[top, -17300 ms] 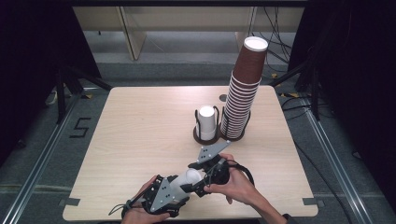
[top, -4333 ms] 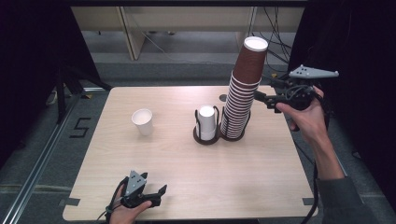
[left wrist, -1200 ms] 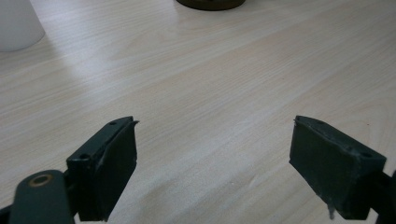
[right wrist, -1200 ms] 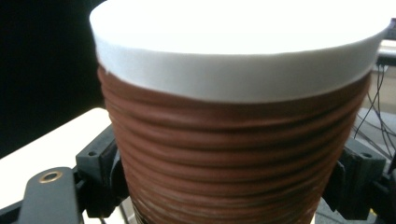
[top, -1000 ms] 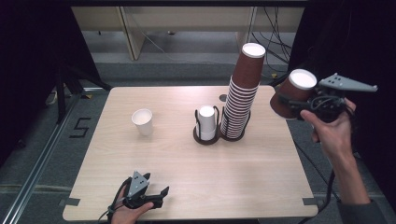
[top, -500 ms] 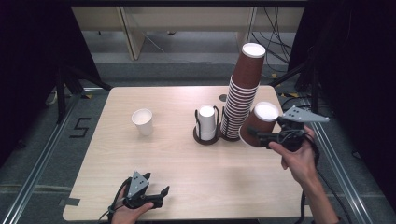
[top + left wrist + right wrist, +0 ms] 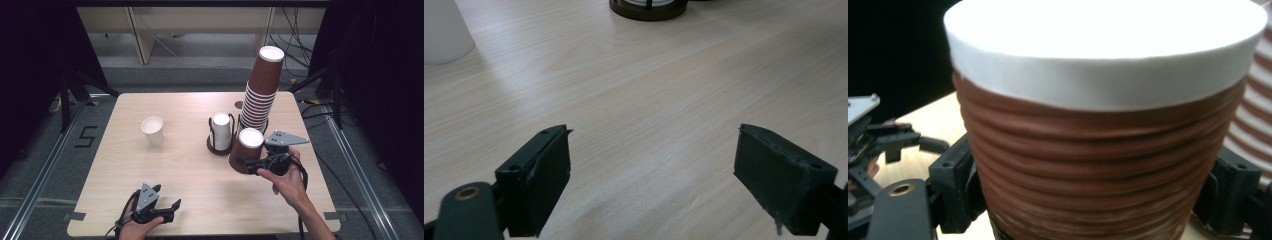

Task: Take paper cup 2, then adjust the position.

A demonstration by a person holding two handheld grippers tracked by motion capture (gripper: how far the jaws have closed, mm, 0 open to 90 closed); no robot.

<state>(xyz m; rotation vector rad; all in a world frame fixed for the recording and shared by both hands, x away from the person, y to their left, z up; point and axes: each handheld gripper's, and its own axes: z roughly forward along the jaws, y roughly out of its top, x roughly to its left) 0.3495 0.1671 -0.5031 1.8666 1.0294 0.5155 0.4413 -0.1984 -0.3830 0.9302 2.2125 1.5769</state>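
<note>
Cup's axis: we see the brown cup standing nearly upright, mouth up, its long axis tipped slightly from vertical, wide rim toward the top.
Cup's place: held over the right half of the table, just in front of the tall stack of brown cups and just right of the cup holder; we cannot tell whether its base touches the wood.
Cup's look: ribbed brown wall with horizontal ridges, a smooth white band at the rim, white inside; in the right gripper view the ridges run level between the jaws.
Right gripper: we see its jaws clamped on the lower wall of the brown cup, one on each side.
Left gripper: we see it lying low at the near left edge of the table, jaws apart with only bare wood between them.
Around: a white cup stands alone on the left half, well apart; the holder carries a white cup of its own.
In the way: the stack and the holder stand close behind the held cup; the wood in front of it is bare.
</note>
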